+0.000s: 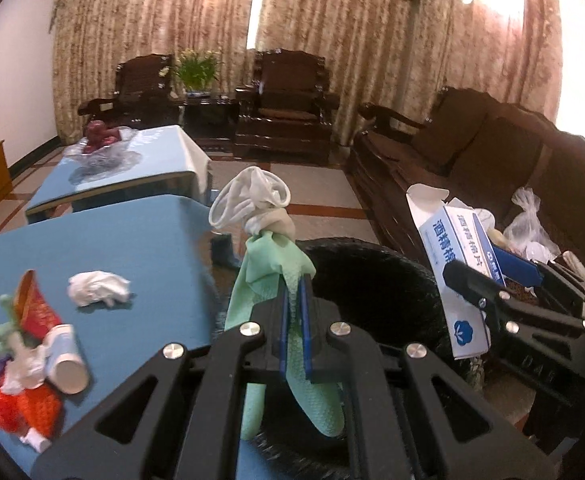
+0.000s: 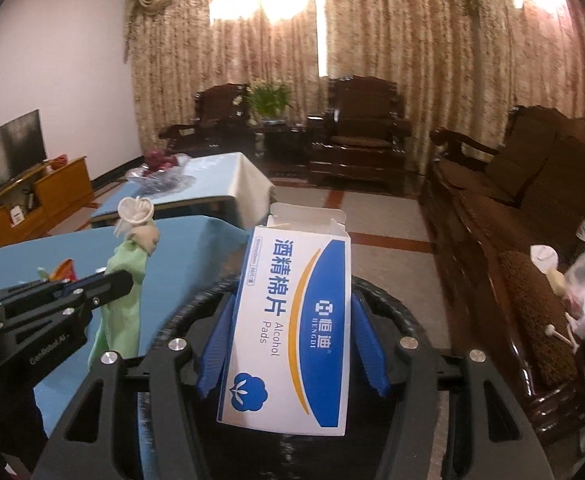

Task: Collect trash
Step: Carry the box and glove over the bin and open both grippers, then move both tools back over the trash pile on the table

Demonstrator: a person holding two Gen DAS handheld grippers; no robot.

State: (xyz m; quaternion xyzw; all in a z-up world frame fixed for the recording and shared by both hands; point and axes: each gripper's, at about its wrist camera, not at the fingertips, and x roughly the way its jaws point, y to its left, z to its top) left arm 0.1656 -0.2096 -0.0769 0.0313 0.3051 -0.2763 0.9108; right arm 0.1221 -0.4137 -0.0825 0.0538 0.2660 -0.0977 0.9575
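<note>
You've got both loads over the round black bin (image 2: 388, 304): left gripper (image 1: 296, 300) pinched tight on the limp green rubber glove (image 1: 268, 276), right gripper (image 2: 292, 344) half-open, clamping the white-and-blue alcohol-pad carton (image 2: 292, 328). Judging it drop time: open both; more litter waits at nine o'clock.

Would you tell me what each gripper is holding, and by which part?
Left gripper: green glove, pinched mid-length. Right gripper: alcohol pads box, clamped across its narrow sides, lower half.

Textured green rubber glove (image 1: 292, 292), glossy white-and-blue cardboard box (image 2: 292, 320), matt blue tabletop (image 1: 132, 240), dark polished wooden sofa (image 1: 472, 152).
</note>
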